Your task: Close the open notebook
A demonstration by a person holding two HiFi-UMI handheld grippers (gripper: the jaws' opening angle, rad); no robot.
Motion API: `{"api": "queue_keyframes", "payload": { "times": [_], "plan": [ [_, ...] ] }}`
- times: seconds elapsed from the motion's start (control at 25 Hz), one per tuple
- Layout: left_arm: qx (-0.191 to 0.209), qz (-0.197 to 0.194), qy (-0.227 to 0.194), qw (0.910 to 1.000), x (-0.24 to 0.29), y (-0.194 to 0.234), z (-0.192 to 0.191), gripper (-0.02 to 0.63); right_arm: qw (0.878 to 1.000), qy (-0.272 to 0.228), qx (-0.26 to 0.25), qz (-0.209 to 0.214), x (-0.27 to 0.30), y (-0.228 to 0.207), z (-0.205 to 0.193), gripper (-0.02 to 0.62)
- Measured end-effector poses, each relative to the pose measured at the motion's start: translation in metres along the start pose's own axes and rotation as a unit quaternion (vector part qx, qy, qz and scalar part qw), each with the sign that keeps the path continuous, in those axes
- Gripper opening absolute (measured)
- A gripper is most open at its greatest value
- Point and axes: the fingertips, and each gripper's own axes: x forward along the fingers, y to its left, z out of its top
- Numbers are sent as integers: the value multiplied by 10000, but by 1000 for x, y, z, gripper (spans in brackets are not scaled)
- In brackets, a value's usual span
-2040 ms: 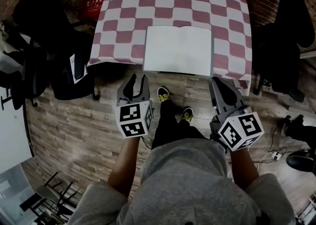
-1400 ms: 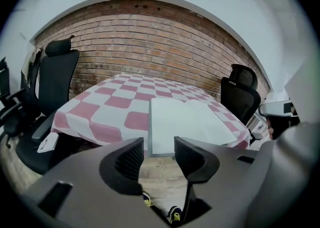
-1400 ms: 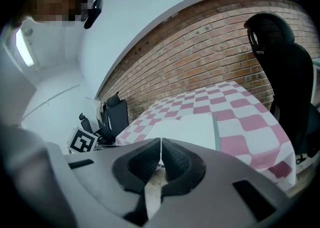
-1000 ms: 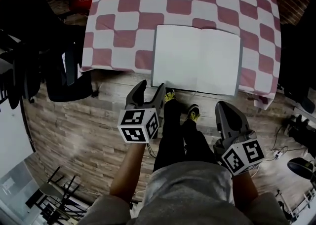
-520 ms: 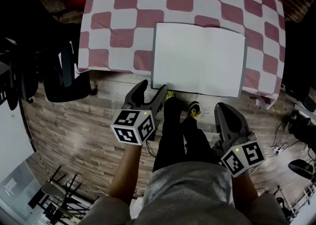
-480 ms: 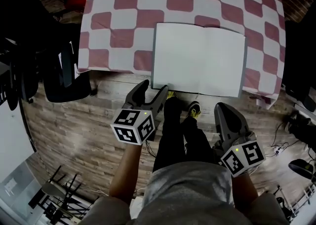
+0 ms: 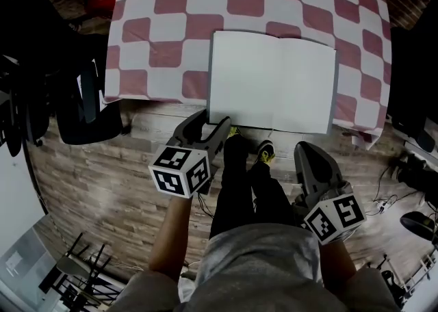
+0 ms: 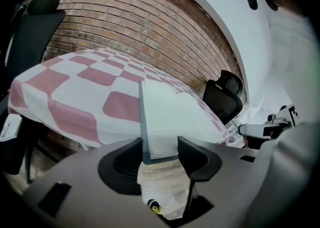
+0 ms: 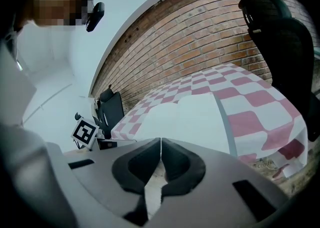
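Since two seconds ago we have drawn in on the table [image 7: 171, 27], so the notebook [image 7: 274, 81] fills more of the head view, and the left gripper [image 7: 211, 120] has tipped down until its fingers reach the notebook's near left corner. That notebook lies open and flat, both white pages up, on the red-and-white checked cloth [image 7: 147, 64], close to the table's near edge and a little to our right of its middle. Our left fingers stand apart and are closing. In the left gripper view [image 8: 159, 147] the grey-edged corner of the notebook [image 8: 165, 117] shows in the gap between them, but neither finger presses on it. Our right gripper [image 7: 306, 148] hangs lower, over the wooden floor [image 7: 102, 180] and short of the table's edge. Its fingers are closed against each other with nothing between them [image 9: 160, 144], and the notebook [image 9: 195, 117] lies beyond them. The cloth hangs down over the table's near side in front of both grippers. Black office chairs flank the table, one at the left [image 7: 75, 105] and another at the right [image 9: 280, 32], with a brick wall [image 8: 125, 17] behind. Below us our own legs and yellow-trimmed shoes [image 7: 263, 148] stand between the two grippers, and cables [image 7: 383, 208] trail on the floor at the right.
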Motion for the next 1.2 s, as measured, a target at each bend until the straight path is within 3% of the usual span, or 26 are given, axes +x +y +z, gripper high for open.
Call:
{"api": "queue_keyframes", "payload": {
  "times": [0.4,1.2],
  "plan": [
    [-30,189,-329,9993,-18,-5,17,138,9998,-195,-32,-18,-15,0,11,26],
    [833,441,-796,9924,-49,-85,62,80,9907,-1251,-212,-485,-111,-55,74,26]
  ]
}}
